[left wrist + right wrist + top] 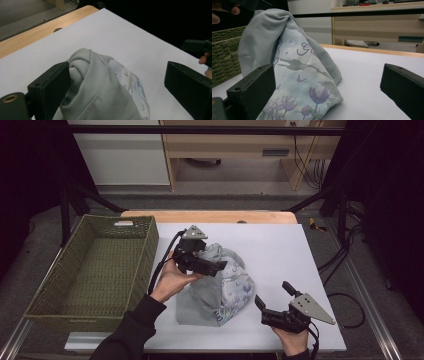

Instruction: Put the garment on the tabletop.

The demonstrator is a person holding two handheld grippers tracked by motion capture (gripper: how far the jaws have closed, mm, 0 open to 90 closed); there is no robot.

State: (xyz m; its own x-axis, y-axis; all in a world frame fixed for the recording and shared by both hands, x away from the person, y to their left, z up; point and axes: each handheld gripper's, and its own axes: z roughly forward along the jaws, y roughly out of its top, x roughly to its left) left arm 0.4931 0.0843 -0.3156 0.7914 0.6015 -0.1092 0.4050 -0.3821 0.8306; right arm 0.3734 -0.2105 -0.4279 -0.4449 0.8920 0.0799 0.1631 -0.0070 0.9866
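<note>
Right of the woven basket [92, 270], our folded floral sweatshirt [220, 287] sits humped on the white mat with both the left gripper [212, 266] and right gripper [272, 302] gaping wide, so we reckon it could slump and unfold.

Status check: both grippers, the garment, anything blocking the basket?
Left gripper open over garment, nothing pinched. Right gripper open, off the cloth. Garment bunched on white mat. Basket path unobstructed.
</note>
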